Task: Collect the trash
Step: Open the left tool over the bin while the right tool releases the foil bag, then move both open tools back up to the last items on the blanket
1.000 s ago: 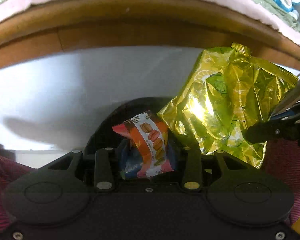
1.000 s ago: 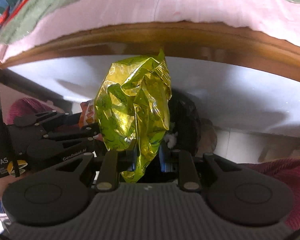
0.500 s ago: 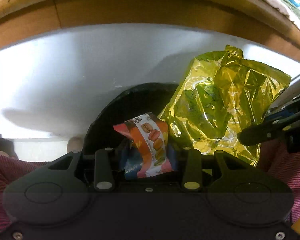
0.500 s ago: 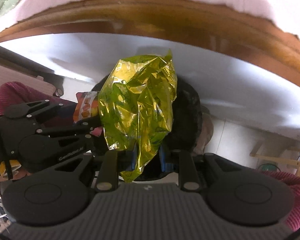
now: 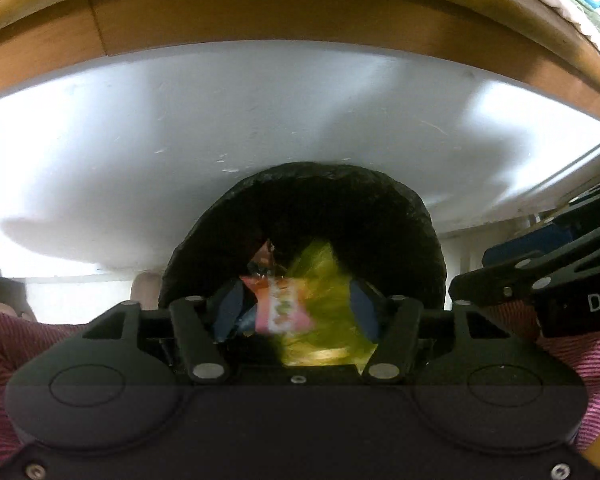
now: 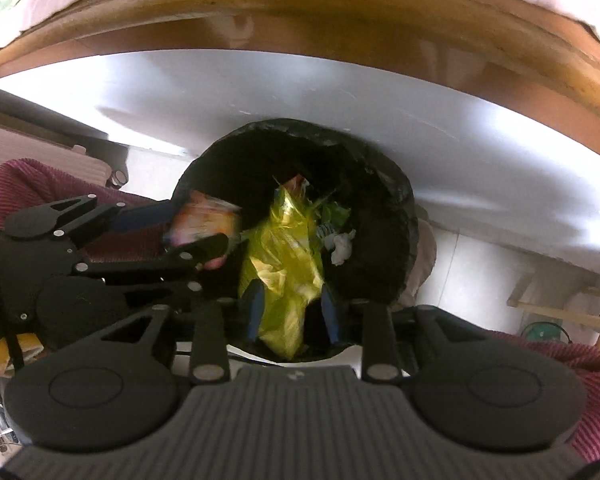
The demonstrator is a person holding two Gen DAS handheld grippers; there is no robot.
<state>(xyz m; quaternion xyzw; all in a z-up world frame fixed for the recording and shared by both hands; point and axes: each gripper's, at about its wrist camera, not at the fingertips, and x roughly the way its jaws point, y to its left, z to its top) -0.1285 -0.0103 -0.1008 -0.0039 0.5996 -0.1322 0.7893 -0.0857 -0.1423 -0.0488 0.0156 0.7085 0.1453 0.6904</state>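
Over the black-lined bin [image 6: 384,216] we hold both tongs pointing steeply down, its round mouth open below, white floor [image 5: 180,140] around it and a wooden bed edge [image 5: 260,12] beyond. The left tongs [image 5: 296,308] are opening; the blurred orange snack wrapper [image 5: 280,308] sits between the pads, contact unclear. The right tongs [image 6: 290,312] are opening too; the yellow foil bag [image 6: 284,264] hangs between them into the bin, pads apart from it. Left tongs sit just beside the right.
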